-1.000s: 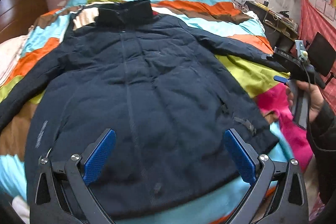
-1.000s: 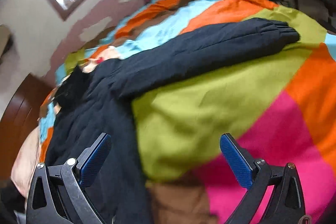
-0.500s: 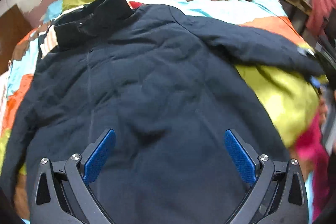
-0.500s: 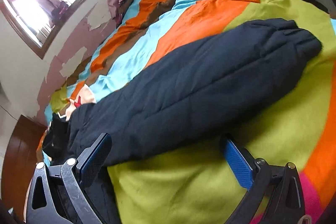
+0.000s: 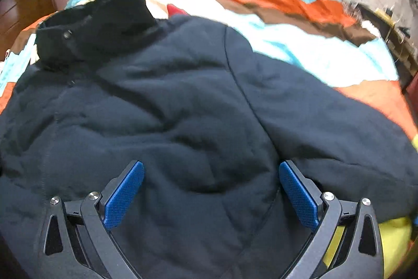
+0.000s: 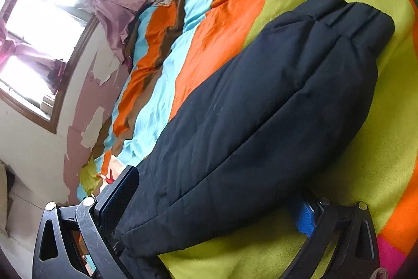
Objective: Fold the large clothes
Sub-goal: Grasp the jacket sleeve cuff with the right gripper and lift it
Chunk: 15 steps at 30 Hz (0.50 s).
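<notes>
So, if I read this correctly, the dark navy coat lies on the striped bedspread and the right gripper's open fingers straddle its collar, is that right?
Not quite. In the right wrist view the right gripper straddles the coat's sleeve, not its collar; the collar shows only in the left wrist view, far from either gripper. The rest holds: the dark navy coat lies on the striped bedspread and the jaws are open.

Your left wrist view sits close above the jacket chest, facing 12 o'clock toward its collar. Your right wrist view lies low along the sleeve, cuff at 1 o'clock. Both share the striped quilt.
</notes>
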Motion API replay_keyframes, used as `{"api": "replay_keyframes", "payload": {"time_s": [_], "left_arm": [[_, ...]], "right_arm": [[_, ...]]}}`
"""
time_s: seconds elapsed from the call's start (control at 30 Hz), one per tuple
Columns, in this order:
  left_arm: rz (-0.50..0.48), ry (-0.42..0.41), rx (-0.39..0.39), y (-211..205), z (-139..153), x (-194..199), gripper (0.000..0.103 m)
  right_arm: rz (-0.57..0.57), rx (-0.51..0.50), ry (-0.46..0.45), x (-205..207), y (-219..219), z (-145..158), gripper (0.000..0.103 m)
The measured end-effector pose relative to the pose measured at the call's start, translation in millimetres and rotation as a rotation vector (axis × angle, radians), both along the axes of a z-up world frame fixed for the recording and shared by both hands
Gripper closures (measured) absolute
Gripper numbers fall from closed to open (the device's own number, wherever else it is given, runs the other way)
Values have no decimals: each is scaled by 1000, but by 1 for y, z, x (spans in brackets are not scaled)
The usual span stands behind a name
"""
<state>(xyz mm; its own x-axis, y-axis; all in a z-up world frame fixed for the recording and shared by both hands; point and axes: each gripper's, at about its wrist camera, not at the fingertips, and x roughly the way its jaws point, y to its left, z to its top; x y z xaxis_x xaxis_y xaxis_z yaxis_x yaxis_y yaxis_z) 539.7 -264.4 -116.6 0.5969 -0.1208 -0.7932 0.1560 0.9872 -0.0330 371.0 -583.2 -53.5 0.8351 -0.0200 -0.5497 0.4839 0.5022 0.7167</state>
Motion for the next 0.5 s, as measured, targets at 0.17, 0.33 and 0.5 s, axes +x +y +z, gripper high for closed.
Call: {"api": "replay_keyframes", "payload": {"time_s": [0.17,0.33,0.5], "left_arm": [[6,-43,20,0,-16,-8,1],[0,-19,67,-2,-19,-10,1],[-28,73,99,-7,-14,-10,1]], "right_arm": [[-12,20,-33,-4,-3,-1,4],[-126,28,10,-19,-10,-11,64],[-164,118,-68,-27,-16,-17,88]]}}
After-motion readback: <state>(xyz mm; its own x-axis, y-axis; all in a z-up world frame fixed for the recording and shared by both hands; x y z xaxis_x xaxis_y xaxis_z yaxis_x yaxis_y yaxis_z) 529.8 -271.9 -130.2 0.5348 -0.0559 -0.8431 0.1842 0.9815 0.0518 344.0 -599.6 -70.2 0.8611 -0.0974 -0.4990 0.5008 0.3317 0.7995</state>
